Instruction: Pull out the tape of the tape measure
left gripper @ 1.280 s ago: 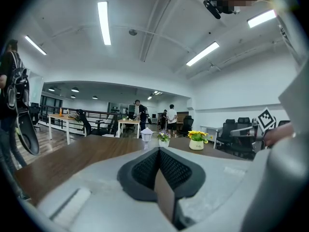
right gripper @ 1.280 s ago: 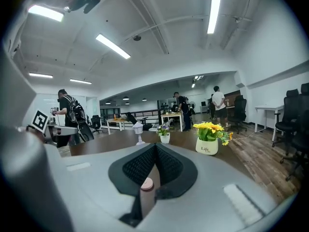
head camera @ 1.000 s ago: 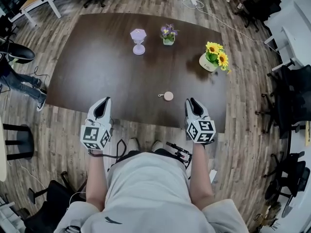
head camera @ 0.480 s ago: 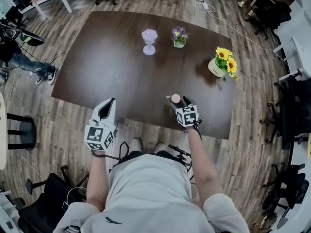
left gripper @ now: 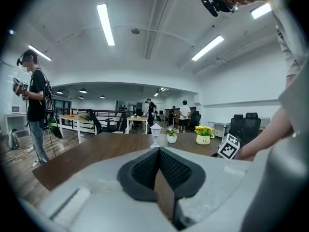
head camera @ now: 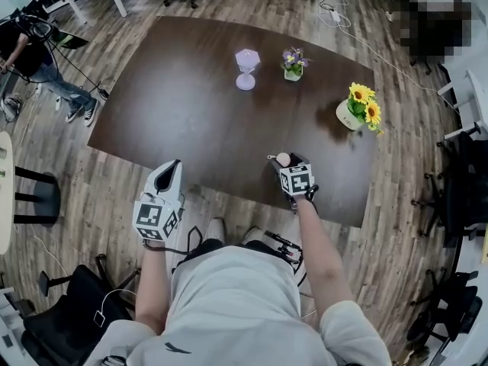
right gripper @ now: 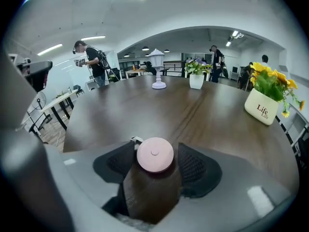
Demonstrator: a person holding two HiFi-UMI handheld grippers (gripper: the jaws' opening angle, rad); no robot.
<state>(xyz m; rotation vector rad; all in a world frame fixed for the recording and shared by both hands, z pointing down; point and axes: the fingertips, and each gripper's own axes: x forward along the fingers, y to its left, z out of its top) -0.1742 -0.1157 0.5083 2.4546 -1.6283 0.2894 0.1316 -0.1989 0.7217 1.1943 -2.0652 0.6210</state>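
At table [head camera: 191, 105] edge, right gripper [head camera: 284, 162] lowered, jaws closing round tape measure [right gripper: 155, 154]

The room is lit brightly and evenly by ceiling strip lights [left gripper: 105, 24], soft shadows are thrown across the dark table [head camera: 191, 105], straight lines are bowed by fisheye distortion, and dark vignetted corners are seen in both gripper views.

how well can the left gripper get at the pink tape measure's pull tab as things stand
Probably yes. The pull tab sticks out on the tape measure's left side, facing the left gripper, with only bare table between them. That gripper is shut, though, so it would have to open first.
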